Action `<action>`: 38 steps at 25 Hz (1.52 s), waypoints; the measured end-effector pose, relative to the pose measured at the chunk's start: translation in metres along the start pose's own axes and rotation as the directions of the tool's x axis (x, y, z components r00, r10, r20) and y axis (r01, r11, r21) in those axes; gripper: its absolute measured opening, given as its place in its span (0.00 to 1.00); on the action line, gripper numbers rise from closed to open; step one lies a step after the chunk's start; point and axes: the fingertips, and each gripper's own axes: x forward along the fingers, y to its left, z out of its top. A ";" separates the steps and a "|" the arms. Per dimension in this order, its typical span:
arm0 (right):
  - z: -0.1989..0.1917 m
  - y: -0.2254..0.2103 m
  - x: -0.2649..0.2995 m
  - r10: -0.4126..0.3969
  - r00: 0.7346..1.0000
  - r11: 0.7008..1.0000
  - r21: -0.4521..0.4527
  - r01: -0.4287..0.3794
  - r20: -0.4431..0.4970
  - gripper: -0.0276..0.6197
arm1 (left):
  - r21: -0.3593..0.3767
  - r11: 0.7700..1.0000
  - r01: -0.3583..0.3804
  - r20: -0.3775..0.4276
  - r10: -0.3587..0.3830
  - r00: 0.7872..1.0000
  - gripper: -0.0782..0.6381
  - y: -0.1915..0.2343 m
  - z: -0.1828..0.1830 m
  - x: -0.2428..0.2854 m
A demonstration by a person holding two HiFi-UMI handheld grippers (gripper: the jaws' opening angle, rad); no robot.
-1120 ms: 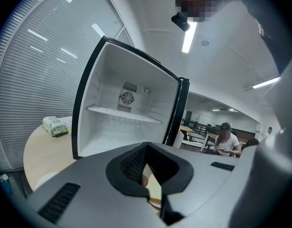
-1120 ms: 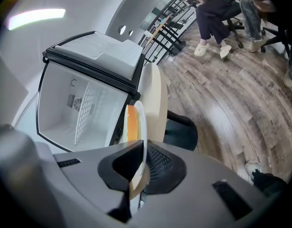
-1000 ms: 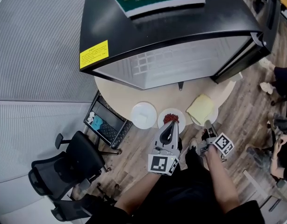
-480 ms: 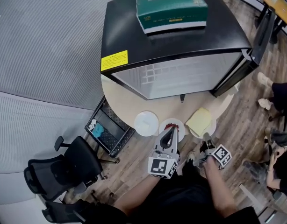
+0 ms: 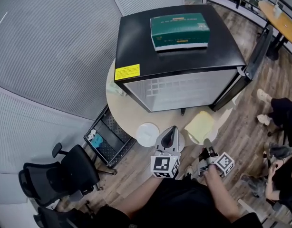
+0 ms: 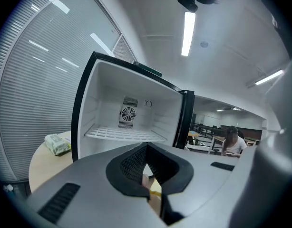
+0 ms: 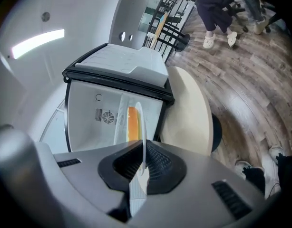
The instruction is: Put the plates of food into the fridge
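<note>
Off the round beige surface's (image 5: 131, 118) edge, the right hand-held gripper (image 5: 206, 145) is lifting its pinched white plate of yellow food (image 5: 199, 126) toward the black fridge (image 5: 136, 46), the left (image 5: 170, 131) staying pressed together.

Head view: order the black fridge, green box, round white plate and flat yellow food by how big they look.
Largest to smallest:
1. black fridge
2. green box, lying on top of the fridge
3. flat yellow food and round white plate: too alike to rank, though the food looks perhaps slightly bigger.

Grey left tongs (image 5: 172, 128), right tongs (image 5: 206, 144), black-white marker cubes (image 5: 165, 166)
</note>
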 end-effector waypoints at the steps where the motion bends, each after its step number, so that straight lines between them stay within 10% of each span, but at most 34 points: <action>1: 0.002 0.010 0.002 0.011 1.000 1.000 0.010 -0.011 0.004 0.07 | -0.004 1.000 -0.004 0.005 0.004 1.000 0.12 0.001 0.003 0.001; 13: 0.044 0.119 0.063 0.150 0.987 0.989 0.000 -0.150 0.059 0.07 | -0.013 0.999 -0.037 0.069 0.038 0.997 0.12 0.024 0.053 0.017; 38: 0.089 0.129 0.172 0.060 0.987 0.985 0.152 -0.083 0.150 0.07 | -0.050 0.999 -0.015 0.049 0.018 0.999 0.12 0.053 0.062 0.050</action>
